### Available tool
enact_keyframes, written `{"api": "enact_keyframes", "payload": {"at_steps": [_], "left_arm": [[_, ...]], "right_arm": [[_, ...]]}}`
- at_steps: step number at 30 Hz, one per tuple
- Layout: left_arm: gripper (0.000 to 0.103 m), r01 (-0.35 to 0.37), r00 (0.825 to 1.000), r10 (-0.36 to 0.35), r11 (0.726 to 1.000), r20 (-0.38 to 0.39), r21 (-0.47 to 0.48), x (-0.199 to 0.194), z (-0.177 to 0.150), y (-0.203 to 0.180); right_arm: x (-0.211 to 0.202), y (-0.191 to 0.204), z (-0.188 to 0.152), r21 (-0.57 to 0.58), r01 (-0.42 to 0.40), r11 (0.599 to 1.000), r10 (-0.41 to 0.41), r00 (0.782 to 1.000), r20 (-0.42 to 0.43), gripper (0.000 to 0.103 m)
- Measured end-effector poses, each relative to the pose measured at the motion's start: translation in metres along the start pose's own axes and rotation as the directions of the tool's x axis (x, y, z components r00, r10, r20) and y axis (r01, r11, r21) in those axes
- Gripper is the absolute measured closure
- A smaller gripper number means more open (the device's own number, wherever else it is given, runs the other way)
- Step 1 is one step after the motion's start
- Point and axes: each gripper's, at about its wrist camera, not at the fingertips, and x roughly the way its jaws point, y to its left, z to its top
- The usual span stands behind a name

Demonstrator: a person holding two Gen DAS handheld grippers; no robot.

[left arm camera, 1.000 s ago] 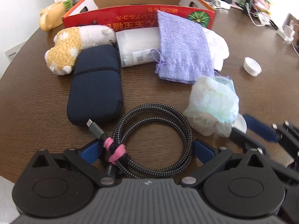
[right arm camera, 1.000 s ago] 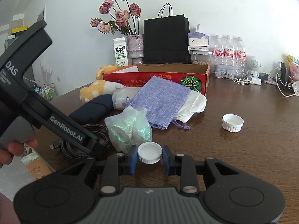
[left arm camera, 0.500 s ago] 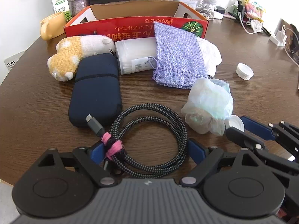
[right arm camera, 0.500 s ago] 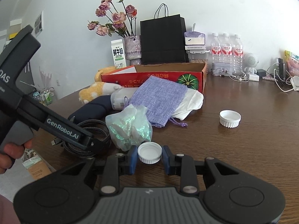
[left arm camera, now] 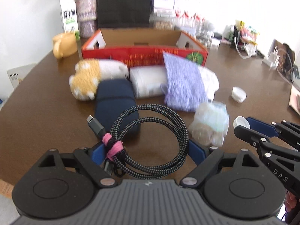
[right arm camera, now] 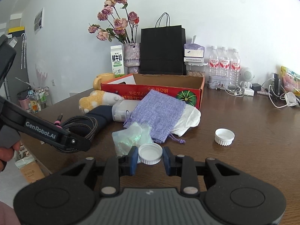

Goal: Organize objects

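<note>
Left gripper [left arm camera: 146,151] sat wide open around the coiled braided cable [left arm camera: 150,129], blue pads on either side of the coil; whether the pads actually touched it could not be told. The coil was bound with a pink tie [left arm camera: 112,146] and its grey plug [left arm camera: 95,126] stuck up over the navy pouch [left arm camera: 114,101]. Right gripper [right arm camera: 150,157] was closed on a white bottle cap [right arm camera: 150,152], open side up, both pads against its rim; in the left view only its far pad and the cap's edge [left arm camera: 241,121] showed. Just past it lay a crumpled clear plastic bag [right arm camera: 131,137], then a purple woven pouch [right arm camera: 159,112] draped over a white cloth [right arm camera: 189,120] and a white roll [left arm camera: 146,82]. A yellow-and-white plush [left arm camera: 88,78] lay beside the navy pouch, in front of the red cardboard box [right arm camera: 168,91] at the desk's back edge. A second white cap [right arm camera: 224,136] sat apart toward the right side of the brown desk [right arm camera: 243,116]. Only the right view showed the wall items sharply: dried flowers in a vase [right arm camera: 132,56], milk carton [right arm camera: 117,61], black paper bag [right arm camera: 162,50], three water bottles [right arm camera: 224,63], chargers and cables [right arm camera: 247,91]. Left view was motion-blurred beyond the cable; box print unreadable there. The yellow mug [left arm camera: 64,44] was mostly hidden behind the box in the right view. The box interior was not visible from either camera. The left gripper's body crossed the right view and covered part of the cable.
</note>
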Motion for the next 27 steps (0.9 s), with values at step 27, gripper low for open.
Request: {"api": "enact_keyframes", "payload": {"at_steps": [27], "left_arm": [[0.014, 0.057, 0.968, -0.052, 0.998, 0.245, -0.014, 0.069, 0.144, 0.045]], "right_arm": [[0.14, -0.015, 0.135, -0.05, 0.067, 0.996, -0.064, 0.996, 0.062, 0.076]]}}
